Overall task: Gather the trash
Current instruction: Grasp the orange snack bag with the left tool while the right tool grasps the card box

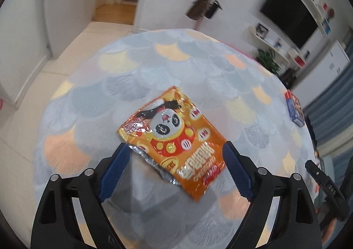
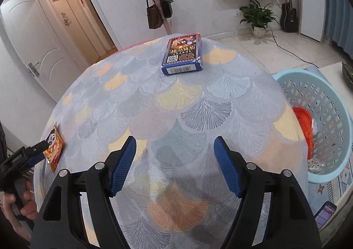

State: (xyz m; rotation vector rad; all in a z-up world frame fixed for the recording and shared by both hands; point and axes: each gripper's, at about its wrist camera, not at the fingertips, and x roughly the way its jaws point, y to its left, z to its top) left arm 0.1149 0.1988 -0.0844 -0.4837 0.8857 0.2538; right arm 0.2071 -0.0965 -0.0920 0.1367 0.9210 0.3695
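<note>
The left tool (image 1: 174,156) stands spread wide over the near left part of the surface (image 1: 141,85), its blue fingers (image 1: 114,169) on either side of the orange snack wrapper (image 1: 174,138) — a crinkled packet with a panda printed on it, lying flat with its torn silver edge toward the tool. The jaws are not pressed onto the packet; whether the right-hand pad touches its edge cannot be told. From the right wrist view the same wrapper (image 2: 53,148) sits at the far left edge of the surface (image 2: 198,99), with the left tool (image 2: 42,149) reaching in beside it and a hand (image 2: 15,202) gripping its handle. In the middle, the right tool (image 2: 174,149) hangs over the patterned cloth with its jaws wide apart and nothing between them. Farther back, near the far edge, a blue box (image 2: 183,55) lies flat with its barcode end facing the camera; in the left wrist view that box (image 1: 294,109) shows at the right rim. To the right, on the floor beside the surface, stands a light blue basket (image 2: 335,138) with an orange-red bag (image 2: 305,123) and some pale scraps inside.
</note>
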